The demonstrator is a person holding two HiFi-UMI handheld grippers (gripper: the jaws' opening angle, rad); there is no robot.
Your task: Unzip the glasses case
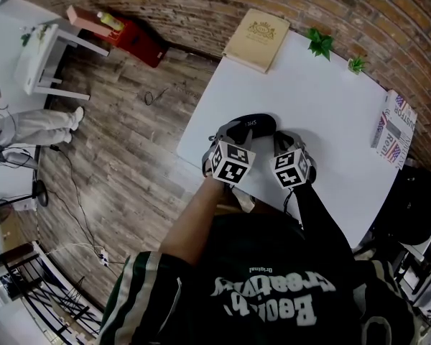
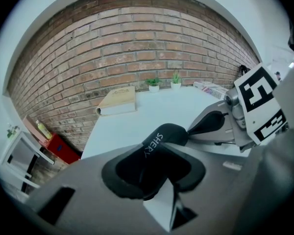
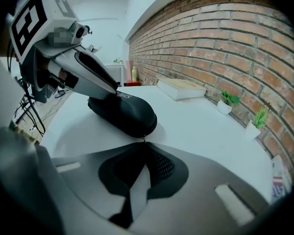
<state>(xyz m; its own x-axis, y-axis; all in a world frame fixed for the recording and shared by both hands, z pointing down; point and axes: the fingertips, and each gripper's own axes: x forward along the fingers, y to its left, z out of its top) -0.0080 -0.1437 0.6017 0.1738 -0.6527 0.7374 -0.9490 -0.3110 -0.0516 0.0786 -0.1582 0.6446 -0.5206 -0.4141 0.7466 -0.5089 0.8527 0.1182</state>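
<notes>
A black zipped glasses case (image 1: 253,124) with white lettering lies near the front edge of the white table (image 1: 323,113). My left gripper (image 1: 231,134) is shut on its near end; in the left gripper view the case (image 2: 159,153) fills the gap between the pads. My right gripper (image 1: 281,142) sits at the case's other end. In the right gripper view its jaws (image 3: 143,144) are shut, and the small zipper pull (image 3: 143,139) at the case's (image 3: 125,112) rim sits right at their tips. The left gripper (image 3: 90,75) shows there, clamping the case from the far side.
A tan book (image 1: 256,39) lies at the table's far left corner. Two small potted plants (image 1: 320,43) (image 1: 357,65) stand by the brick wall. A printed packet (image 1: 395,129) is at the right edge. On the floor to the left are a red crate (image 1: 138,40), a white shelf (image 1: 47,56) and cables.
</notes>
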